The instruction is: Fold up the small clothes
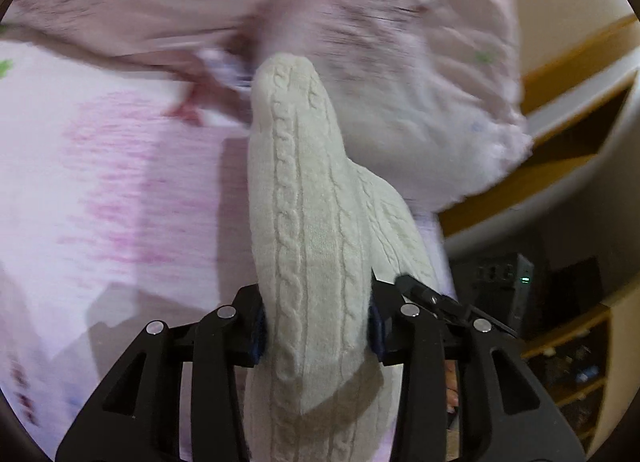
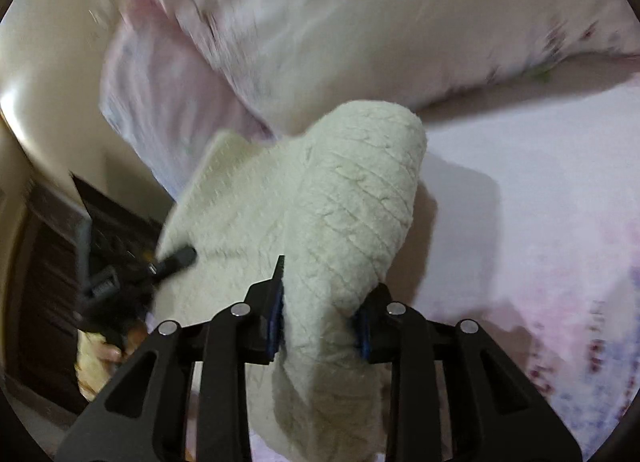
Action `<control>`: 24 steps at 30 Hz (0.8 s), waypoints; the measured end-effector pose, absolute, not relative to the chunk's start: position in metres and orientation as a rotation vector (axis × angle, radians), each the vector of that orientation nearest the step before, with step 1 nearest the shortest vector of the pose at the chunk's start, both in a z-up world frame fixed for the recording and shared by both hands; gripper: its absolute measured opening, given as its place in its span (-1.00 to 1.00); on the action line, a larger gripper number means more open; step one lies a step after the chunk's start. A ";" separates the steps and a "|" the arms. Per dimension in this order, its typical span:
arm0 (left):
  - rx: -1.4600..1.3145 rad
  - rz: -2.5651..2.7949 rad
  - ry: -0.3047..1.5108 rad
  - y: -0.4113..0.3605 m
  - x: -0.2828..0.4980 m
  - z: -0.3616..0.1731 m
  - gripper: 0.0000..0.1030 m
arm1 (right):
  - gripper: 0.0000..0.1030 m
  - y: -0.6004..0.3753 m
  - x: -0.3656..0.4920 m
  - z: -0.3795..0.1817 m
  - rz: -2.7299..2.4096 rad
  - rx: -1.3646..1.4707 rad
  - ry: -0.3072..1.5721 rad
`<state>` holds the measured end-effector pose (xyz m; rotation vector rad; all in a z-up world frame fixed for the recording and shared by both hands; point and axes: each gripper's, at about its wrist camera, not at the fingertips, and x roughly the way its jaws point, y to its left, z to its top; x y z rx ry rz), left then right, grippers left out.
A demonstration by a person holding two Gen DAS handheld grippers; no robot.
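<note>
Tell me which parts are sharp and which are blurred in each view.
Left wrist view: the cream knit garment and left claw are sharp, the pink bedding smeared. Right wrist view: the garment and right claw are sharper, the pillow streaked.

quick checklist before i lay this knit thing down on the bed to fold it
1. Left gripper shut on the cream knit garment: ok.
2. Right gripper shut on it too: ok.
3. Garment spread flat between the grippers: not ok, it hangs bunched.
4. Bedsheet ahead bare for laying down: ok.
5. Pillow clear of the garment: cannot tell, blurred.
</note>
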<state>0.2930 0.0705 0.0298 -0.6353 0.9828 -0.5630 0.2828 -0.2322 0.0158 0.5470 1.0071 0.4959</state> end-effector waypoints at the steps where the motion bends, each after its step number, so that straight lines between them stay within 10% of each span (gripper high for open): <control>1: -0.649 -0.537 1.009 0.075 0.295 0.020 -0.16 | -0.26 -0.228 0.286 0.010 0.474 0.534 1.032; 10: -0.629 -0.498 0.999 0.088 0.284 0.014 0.24 | -0.10 -0.263 0.295 0.018 0.385 0.666 0.957; 13: -0.564 -0.476 0.990 0.088 0.276 0.018 0.30 | -0.69 -0.262 0.306 0.018 0.354 0.617 0.938; 16: -0.485 -0.448 0.971 0.077 0.274 0.021 0.34 | -0.84 -0.252 0.311 0.018 0.238 0.482 0.919; 24: -0.383 -0.446 0.947 0.078 0.245 0.034 0.43 | -0.50 -0.259 0.263 0.052 0.210 0.339 0.839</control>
